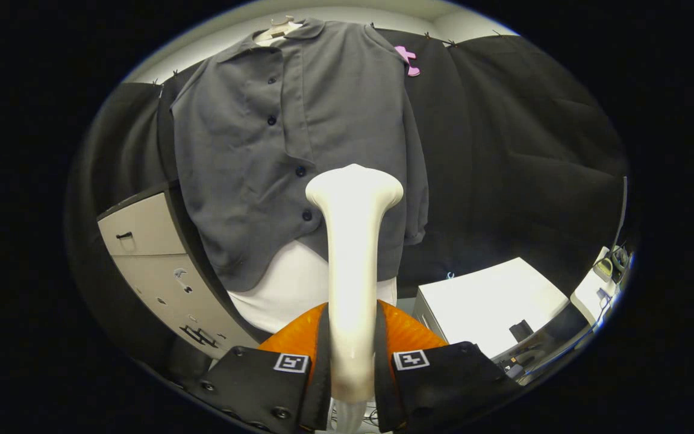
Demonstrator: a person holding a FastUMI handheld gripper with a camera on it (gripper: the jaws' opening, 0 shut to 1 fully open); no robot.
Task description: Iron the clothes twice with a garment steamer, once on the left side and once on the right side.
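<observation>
A grey button-up shirt (275,150) hangs on a hanger over a white mannequin torso (290,289), ahead of the fingers. My gripper (352,361) is shut on the handle of a white garment steamer (353,241), both fingers pressing its sides. The steamer stands upright between the fingers. Its wide head (354,188) sits in front of the lower right part of the shirt, near the button line; whether it touches the fabric I cannot tell.
A grey cabinet (148,259) with drawers stands left of the mannequin. A white box-like table (491,298) sits to the right, with cables and small devices (606,265) beyond it. Black cloth walls the booth behind the shirt.
</observation>
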